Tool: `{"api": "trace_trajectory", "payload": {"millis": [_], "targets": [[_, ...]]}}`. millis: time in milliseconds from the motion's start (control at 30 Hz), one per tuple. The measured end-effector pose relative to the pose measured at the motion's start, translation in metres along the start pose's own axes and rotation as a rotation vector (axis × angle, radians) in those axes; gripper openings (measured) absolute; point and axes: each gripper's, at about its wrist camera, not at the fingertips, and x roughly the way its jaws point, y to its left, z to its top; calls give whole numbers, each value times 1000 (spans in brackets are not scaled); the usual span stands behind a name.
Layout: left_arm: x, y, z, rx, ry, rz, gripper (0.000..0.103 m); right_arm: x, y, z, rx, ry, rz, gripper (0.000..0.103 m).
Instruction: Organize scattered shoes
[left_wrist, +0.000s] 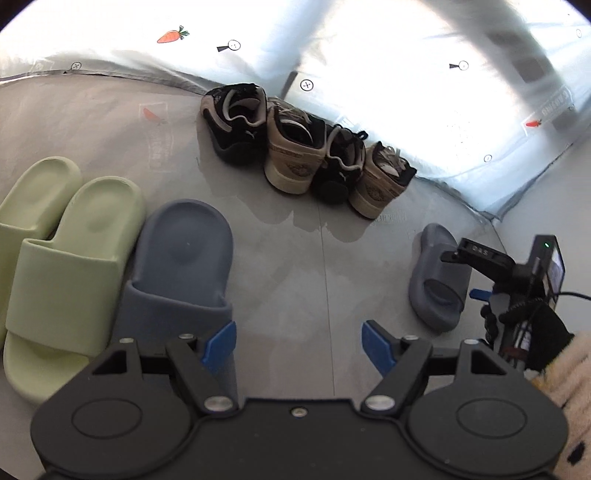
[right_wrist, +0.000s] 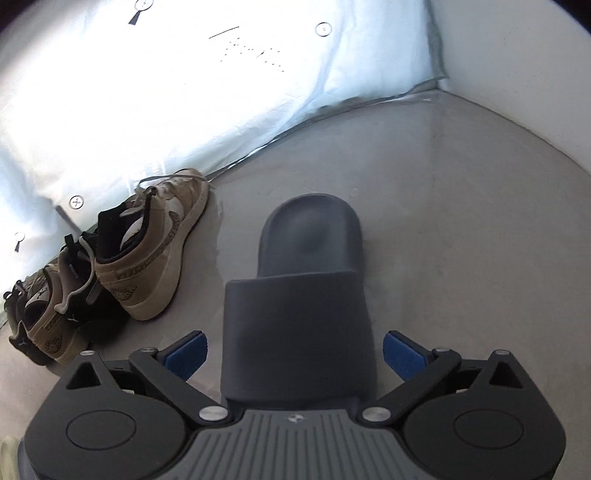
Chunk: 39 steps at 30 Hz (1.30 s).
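pale green slides: pair, side by side on the grey floor, far left in left wrist view
blue-grey slide: just right of the green pair, touching or nearly; its strap end sits by the left gripper's left finger
left gripper: jaws apart, nothing between the blue pads, bare floor in the gap; the near slide lies left of the gap, not in it
sneakers: four in a row against the white sheet, heels toward camera, black and tan alternating, packed tight
second blue-grey slide: right side of left wrist view, well apart from its mate, partly behind the right gripper's black frame
second slide, right wrist view: straight ahead, upright on its sole on the floor, strap near, rounded end far
right gripper: jaws spread wide, strap between the pads, a visible gap on each side, no contact; not gripping
sneakers, right wrist view: left of the slide, near but apart
wall: white, far right, meets sheet at corner
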Motion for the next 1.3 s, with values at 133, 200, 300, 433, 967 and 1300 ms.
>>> {"api": "trace_trajectory", "payload": {"millis": [133, 200, 300, 433, 967, 1300], "targets": [[-3, -12, -7, 12, -6, 22, 76, 23, 19, 8, -59, 59, -69, 103], [-4, -13, -10, -6, -5, 34, 76, 25, 20, 6, -81, 45, -63, 103], [-4, -12, -14, -39, 5, 36, 76, 21, 19, -1, -146, 40, -18, 101], [-7, -15, -19, -39, 9, 45, 76, 8, 24, -16, -249, 76, 59, 101], [-37, 19, -41, -159, -41, 36, 76, -62, 165, -151, -618, 217, 310, 102], [-61, 63, -44, -213, -79, 31, 76, -70, 222, -176, -636, 263, 278, 102]]}}
